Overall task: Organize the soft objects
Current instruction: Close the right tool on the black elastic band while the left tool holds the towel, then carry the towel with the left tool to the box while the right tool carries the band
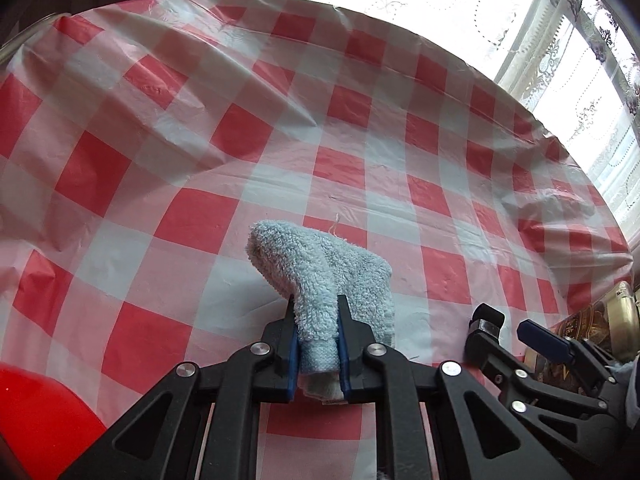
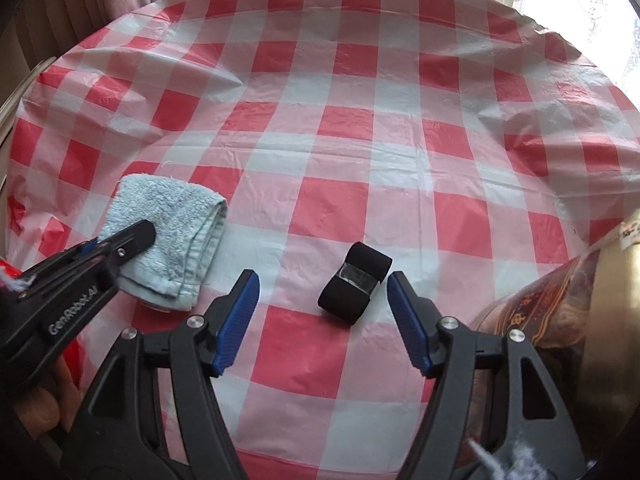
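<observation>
1 pale blue terry towel (image 1: 320,276) lay folded on a round table under a red-and-white checked tablecloth (image 1: 248,136). In the right wrist view the towel (image 2: 168,236) sat at about 9 o'clock of the frame, its long axis running from 11 o'clock down to 5 o'clock, the folded edge facing 3 o'clock. The left gripper (image 1: 318,332) was clamped on the towel's near end, both blue pads pressed flat against the cloth, so that the fabric bunched into a hump rising toward 12 o'clock in the left wrist view.

1 small black roll (image 2: 355,284), bound across its middle by a clear shiny band, lay flat on the cloth near the frame's centre in the right wrist view, well apart from the towel at its 3 o'clock side. Its long axis ran from 1 o'clock to 7 o'clock. The right gripper (image 2: 322,294) hovered with its 2 blue-padded fingers (image 2: 240,312) spread apart, nothing pressed between them; the roll showed between the fingertips, nearer the right-hand one.

At 3 to 4 o'clock stood 1 brass-coloured round container (image 2: 612,312) with a dark patterned object beside it. 1 red object (image 1: 36,412) showed at 8 o'clock in the left wrist view. Lace curtains (image 1: 580,40) covered a bright window beyond the table at 1 o'clock.
</observation>
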The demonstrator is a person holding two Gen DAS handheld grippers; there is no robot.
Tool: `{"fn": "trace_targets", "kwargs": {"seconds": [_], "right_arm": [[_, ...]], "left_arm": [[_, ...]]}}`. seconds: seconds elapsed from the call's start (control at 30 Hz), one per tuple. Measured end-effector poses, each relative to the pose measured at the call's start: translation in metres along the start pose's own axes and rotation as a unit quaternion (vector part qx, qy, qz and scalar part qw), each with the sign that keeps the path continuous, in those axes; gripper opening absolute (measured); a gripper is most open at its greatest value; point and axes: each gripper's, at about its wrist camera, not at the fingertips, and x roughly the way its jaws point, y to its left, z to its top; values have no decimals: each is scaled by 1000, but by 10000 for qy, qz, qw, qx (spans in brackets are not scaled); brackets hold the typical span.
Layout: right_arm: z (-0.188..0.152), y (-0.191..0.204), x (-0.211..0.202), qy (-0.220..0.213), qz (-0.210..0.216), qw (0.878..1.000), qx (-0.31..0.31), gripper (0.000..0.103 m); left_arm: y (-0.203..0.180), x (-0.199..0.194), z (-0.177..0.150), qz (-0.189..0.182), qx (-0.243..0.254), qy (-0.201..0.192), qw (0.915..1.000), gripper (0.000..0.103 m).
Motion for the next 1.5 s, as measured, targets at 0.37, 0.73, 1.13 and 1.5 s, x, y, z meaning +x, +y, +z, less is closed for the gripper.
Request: {"fn": "trace_targets", "kwargs": {"seconds": [0.37, 0.73, 1.13, 1.5], "right_arm": [[-8, -9, 27, 189, -216, 9996, 7, 40], [-24, 2, -9, 168, 283, 9992, -212, 39], [-47, -6, -82, -180, 516, 9983, -200, 39], [-88, -45, -144, -448, 540, 9974, 160, 39]], "left_arm": [[-10, -4, -5, -149, 97, -24, 9998, 16], [-12, -14, -9, -208, 102, -105, 9997, 16], [-25, -50, -25, -502, 145, -206, 9984, 16], [-53, -99, -54, -994, 286, -272, 9943, 16]]}}
